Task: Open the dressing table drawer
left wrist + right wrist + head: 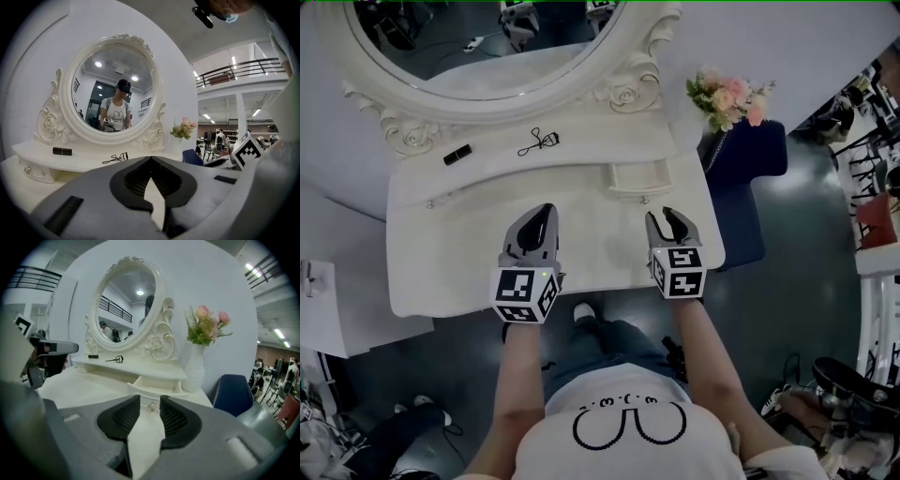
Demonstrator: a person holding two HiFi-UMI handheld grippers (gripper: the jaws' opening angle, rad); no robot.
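Observation:
The small right-hand drawer (640, 176) of the white dressing table (441, 272) stands pulled out, its inside showing bare. In the right gripper view the drawer (140, 386) lies straight ahead, its shiny knob (152, 406) showing in the gap between the jaws but farther off, untouched. My right gripper (662, 216) hovers over the tabletop just in front of the drawer, open with nothing in it. My left gripper (546, 208) hangs over the middle of the tabletop, its tips meeting, shut and holding nothing.
An oval mirror (478, 37) in a carved frame stands at the back. An eyelash curler (538, 142) and a dark lipstick (457, 155) lie on the raised shelf. A white vase of pink flowers (729, 98) and a blue chair (750, 178) are at the right.

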